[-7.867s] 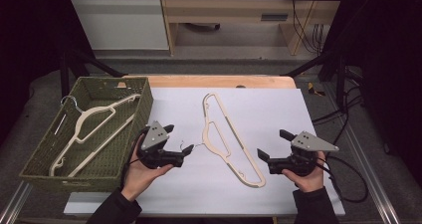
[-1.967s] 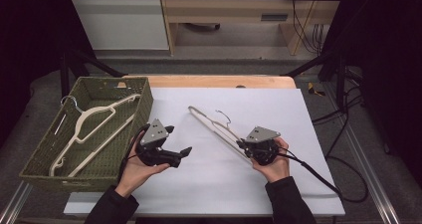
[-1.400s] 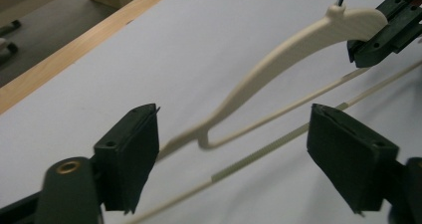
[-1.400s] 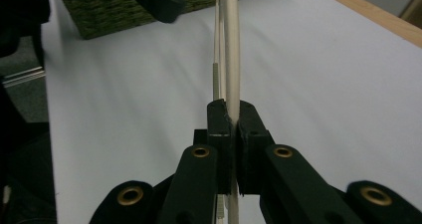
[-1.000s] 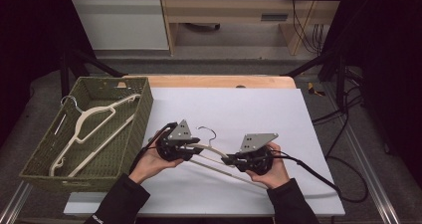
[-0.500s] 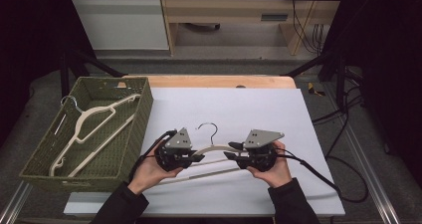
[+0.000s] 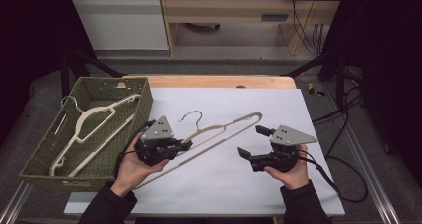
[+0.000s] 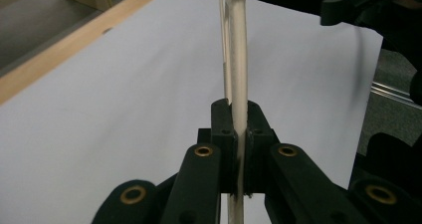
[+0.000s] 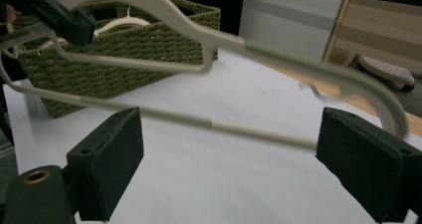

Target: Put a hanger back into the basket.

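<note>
Cream hanger (image 7: 219, 134) lifted | left gripper (image 7: 183, 145) clamps | right gripper (image 7: 251, 143) released

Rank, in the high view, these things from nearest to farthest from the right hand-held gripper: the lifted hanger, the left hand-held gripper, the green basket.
1. Lifted hanger, just left of the right hand-held gripper.
2. Left hand-held gripper, farther left, clamped on the hanger.
3. Green basket, far left.

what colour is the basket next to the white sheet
Olive green woven wicker basket; the high view shows it best, holding two cream hangers.
</note>
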